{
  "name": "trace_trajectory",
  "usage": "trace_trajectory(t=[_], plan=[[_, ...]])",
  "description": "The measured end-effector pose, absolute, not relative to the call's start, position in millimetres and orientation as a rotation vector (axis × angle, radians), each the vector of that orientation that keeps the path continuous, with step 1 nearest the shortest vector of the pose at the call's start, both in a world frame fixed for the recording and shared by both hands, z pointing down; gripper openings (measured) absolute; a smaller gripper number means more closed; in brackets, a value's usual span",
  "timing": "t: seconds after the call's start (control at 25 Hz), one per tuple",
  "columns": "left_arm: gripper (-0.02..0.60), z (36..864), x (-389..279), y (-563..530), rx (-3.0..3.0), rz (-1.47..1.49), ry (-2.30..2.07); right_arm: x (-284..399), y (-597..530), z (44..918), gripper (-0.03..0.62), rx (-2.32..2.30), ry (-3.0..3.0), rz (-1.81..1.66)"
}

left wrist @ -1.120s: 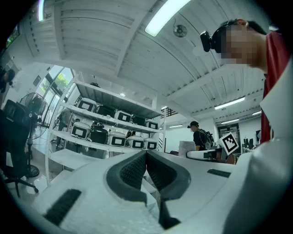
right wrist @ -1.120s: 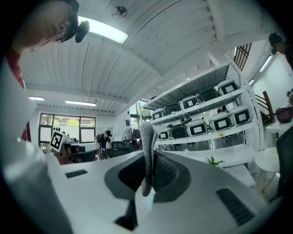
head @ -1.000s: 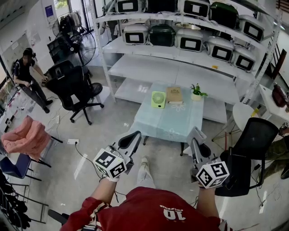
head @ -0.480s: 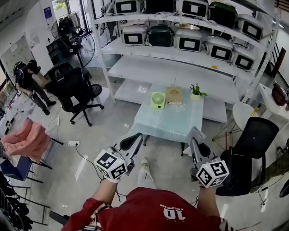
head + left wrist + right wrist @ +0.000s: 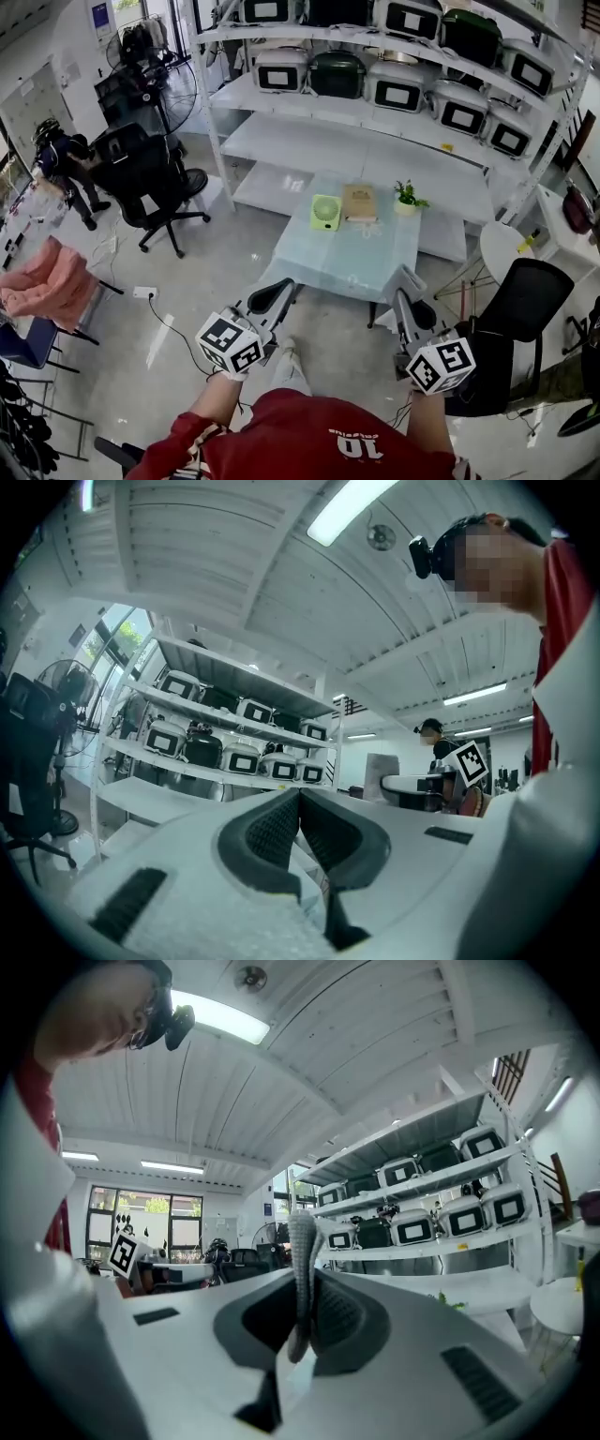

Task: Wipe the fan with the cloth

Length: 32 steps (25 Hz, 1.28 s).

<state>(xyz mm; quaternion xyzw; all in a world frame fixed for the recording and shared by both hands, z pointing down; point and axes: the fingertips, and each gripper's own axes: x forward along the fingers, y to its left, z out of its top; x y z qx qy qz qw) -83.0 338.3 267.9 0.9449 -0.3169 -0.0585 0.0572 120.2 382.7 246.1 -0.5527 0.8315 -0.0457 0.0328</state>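
A person stands back from the table (image 5: 370,262), a gripper in each hand. The right gripper (image 5: 406,278) is clamped on a thin grey cloth (image 5: 302,1260), which looks soft and limp; the left gripper (image 5: 279,287) is closed on nothing. The small green fan (image 5: 326,210) sits upright at the table's far left corner, just beside a box (image 5: 361,200), well apart from both grippers. It looks light and easily tipped, best steadied by its frame. The floor ahead lies open; a chair (image 5: 525,300) crowds the right.
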Motion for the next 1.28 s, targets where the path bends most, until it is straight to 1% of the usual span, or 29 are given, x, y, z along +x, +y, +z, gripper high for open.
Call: trace_trajectory(t=[0.28, 0.72, 1.28], plan=[[-0.009, 274.0, -87.3, 290.4, 2.853, -0.137, -1.007, 119.9, 326.2, 249.8, 0.021, -1.639, 2.550, -0.213], [-0.009, 262.7, -104.4, 168.5, 2.841, -0.166, -1.074, 102.6, 198.8, 228.5, 0.021, -1.558, 2.578, -0.197], [-0.009, 260.9, -114.7, 21.0, 2.898, -0.142, -0.994, 79.5, 64.8, 220.4, 0.020, -1.622, 2.565, -0.207]])
